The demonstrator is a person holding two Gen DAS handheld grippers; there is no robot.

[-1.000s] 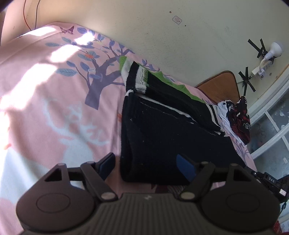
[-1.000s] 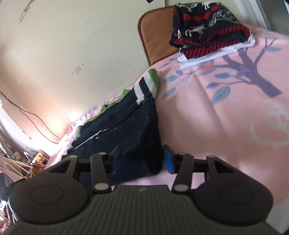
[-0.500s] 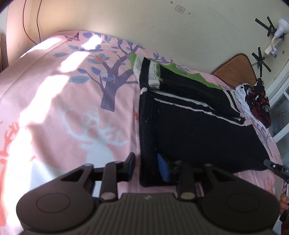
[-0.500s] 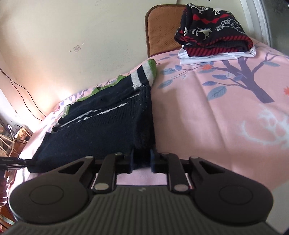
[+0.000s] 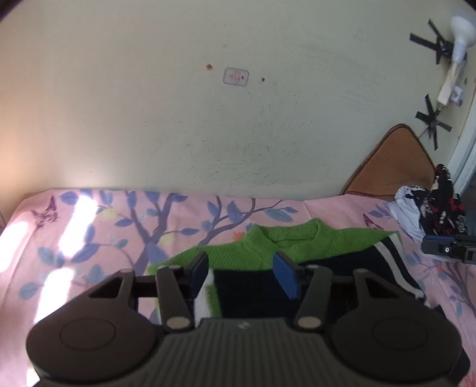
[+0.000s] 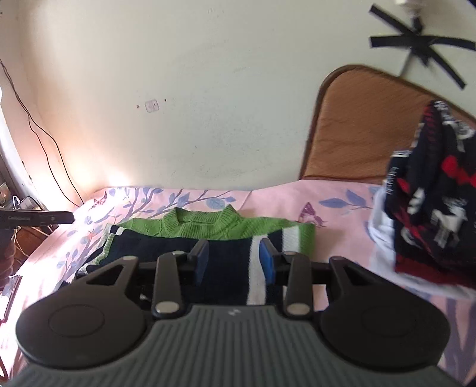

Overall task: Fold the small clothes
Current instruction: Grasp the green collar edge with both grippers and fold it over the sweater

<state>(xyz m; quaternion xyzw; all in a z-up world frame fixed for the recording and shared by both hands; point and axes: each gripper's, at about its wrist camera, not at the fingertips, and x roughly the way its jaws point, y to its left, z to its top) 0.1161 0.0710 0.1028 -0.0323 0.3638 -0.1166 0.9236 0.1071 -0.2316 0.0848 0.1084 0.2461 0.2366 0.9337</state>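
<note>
A black knit sweater (image 5: 297,244) with a green collar and white stripes lies folded on the pink bed sheet (image 5: 89,238). My left gripper (image 5: 242,277) hovers over its left folded end. Its jaws are opening, and black fabric shows in the gap without the pads pressing it. In the right wrist view the sweater (image 6: 208,226) sits just under my right gripper (image 6: 233,262). Those jaws are opening too, over the black and white-striped end, with nothing pinched. Each view catches the other gripper at its edge: the right gripper (image 5: 446,248) and the left gripper (image 6: 35,218).
A stack of folded clothes (image 6: 431,193), dark with red and white patterns, lies at the bed's right end before a brown cushion (image 6: 357,134). The pale wall runs close behind the bed. A lamp (image 5: 461,26) is taped to the wall. A cable (image 6: 38,137) hangs at left.
Both grippers, shut on the sweater's near edge half a second ago, moved up and toward the wall, laying that edge near the green collar. Their jaws have since parted.
</note>
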